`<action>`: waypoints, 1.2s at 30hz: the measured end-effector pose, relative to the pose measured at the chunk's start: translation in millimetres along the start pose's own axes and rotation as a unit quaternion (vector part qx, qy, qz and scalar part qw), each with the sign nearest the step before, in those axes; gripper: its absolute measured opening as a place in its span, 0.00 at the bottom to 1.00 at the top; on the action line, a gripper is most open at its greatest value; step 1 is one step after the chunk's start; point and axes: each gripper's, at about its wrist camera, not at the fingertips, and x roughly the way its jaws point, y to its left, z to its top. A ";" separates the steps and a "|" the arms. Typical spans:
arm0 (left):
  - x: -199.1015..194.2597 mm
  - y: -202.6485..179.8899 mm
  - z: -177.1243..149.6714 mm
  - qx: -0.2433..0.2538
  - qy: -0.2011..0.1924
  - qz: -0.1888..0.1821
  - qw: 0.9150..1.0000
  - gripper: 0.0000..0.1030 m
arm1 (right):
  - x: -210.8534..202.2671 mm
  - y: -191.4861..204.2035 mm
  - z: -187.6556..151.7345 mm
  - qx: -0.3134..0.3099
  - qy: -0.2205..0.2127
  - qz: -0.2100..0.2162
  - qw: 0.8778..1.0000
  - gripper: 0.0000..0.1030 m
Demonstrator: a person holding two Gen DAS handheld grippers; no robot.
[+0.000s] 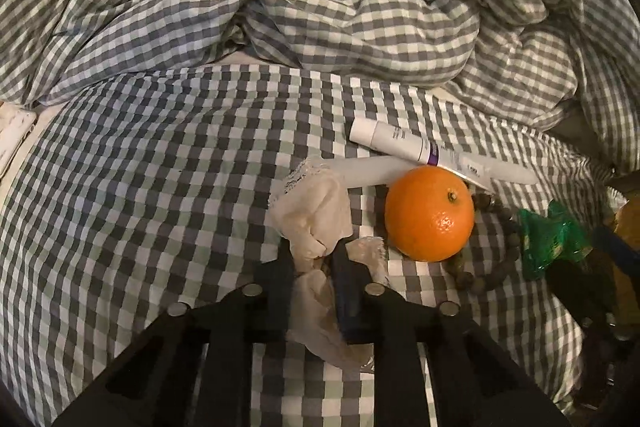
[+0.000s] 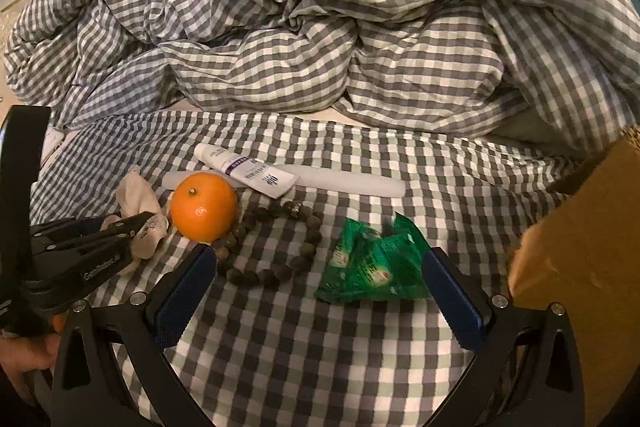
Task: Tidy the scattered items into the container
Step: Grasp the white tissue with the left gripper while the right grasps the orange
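My left gripper [image 1: 314, 253] is shut on a cream lace cloth [image 1: 316, 207] lying on the checked bed sheet [image 1: 160, 187]; it also shows in the right wrist view [image 2: 140, 225]. Right of it sit an orange [image 1: 430, 213], a white tube [image 1: 408, 143], a long white stick [image 1: 504, 171], a bead bracelet [image 1: 484, 279] and green packets [image 1: 554, 239]. My right gripper [image 2: 316, 263] is open and empty, its jaws wide apart, with the bead bracelet [image 2: 276, 239] and green packets [image 2: 372, 263] between them. The orange [image 2: 204, 207] lies just beyond its left finger.
A brown cardboard box [image 2: 580, 247] stands at the right edge of the right wrist view. A crumpled checked duvet [image 2: 340, 27] is heaped across the back of the bed. A white object [image 1: 12, 135] lies at the far left.
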 end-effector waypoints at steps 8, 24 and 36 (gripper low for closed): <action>-26.7 29.2 9.7 -0.013 -0.021 0.015 1.000 0.14 | 12.1 37.4 8.0 -0.025 -0.001 0.026 0.999 1.00; -67.5 119.7 1.1 -0.060 -0.051 0.084 0.993 0.14 | 68.2 112.5 20.3 -0.096 0.025 0.036 0.994 1.00; -93.5 147.6 -3.8 -0.086 -0.065 0.094 0.990 0.14 | 75.7 104.0 26.5 -0.075 0.041 0.007 0.996 0.55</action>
